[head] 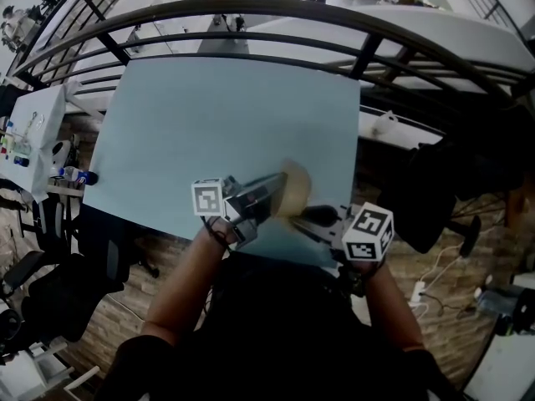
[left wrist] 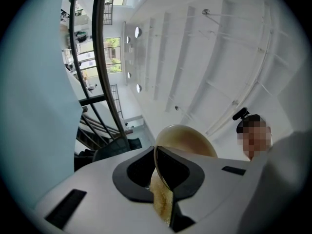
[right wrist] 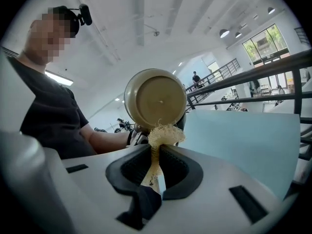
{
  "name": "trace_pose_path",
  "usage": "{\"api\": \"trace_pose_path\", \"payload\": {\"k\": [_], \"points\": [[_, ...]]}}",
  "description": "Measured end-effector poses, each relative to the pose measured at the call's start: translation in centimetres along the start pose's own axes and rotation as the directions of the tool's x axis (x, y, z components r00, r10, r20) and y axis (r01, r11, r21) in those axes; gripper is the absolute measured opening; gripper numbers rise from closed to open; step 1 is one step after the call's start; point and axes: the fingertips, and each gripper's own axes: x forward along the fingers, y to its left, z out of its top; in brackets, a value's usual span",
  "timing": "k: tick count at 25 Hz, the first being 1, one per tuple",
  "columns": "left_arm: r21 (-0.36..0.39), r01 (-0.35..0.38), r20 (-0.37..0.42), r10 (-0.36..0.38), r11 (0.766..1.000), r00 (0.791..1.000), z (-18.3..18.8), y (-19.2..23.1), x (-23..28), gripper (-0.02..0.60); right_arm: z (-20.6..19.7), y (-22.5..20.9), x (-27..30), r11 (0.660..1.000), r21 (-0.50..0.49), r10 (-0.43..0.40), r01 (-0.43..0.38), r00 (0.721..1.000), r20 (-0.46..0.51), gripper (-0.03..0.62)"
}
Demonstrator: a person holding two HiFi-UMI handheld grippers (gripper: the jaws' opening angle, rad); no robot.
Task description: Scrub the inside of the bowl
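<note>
A tan bowl is held in the air above the near edge of the light blue table. My left gripper is shut on its rim; in the left gripper view the thin rim runs between the dark pads and the bowl rises beyond them. My right gripper is shut on a pale fibrous scrub pad. In the right gripper view the pad's frayed top touches the lower edge of the bowl, whose round underside faces the camera. The bowl's inside is hidden there.
A black curved railing runs past the table's far side. Office chairs stand left of me, and a white side table holds small bottles. A dark chair and floor cables lie to the right.
</note>
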Motion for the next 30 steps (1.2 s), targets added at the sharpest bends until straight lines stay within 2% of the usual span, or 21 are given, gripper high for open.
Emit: {"api": "trace_pose_path", "payload": {"k": [7, 18, 30], "points": [[-0.004, -0.055, 0.028, 0.055, 0.998, 0.998, 0.5, 1.2, -0.5, 0.009, 0.3, 1.9, -0.4, 0.998, -0.023, 0.05, -0.05, 0.999, -0.004, 0.061], [-0.006, -0.137, 0.042, 0.137, 0.991, 0.99, 0.3, 3.1, -2.2, 0.008, 2.4, 3.7, -1.1, 0.995, -0.062, 0.081, -0.078, 0.996, 0.038, 0.061], [-0.007, -0.156, 0.013, 0.156, 0.988, 0.988, -1.7, 3.6, -3.5, 0.008, 4.8, 3.9, -1.9, 0.994, -0.091, 0.067, -0.059, 0.993, 0.092, 0.061]]}}
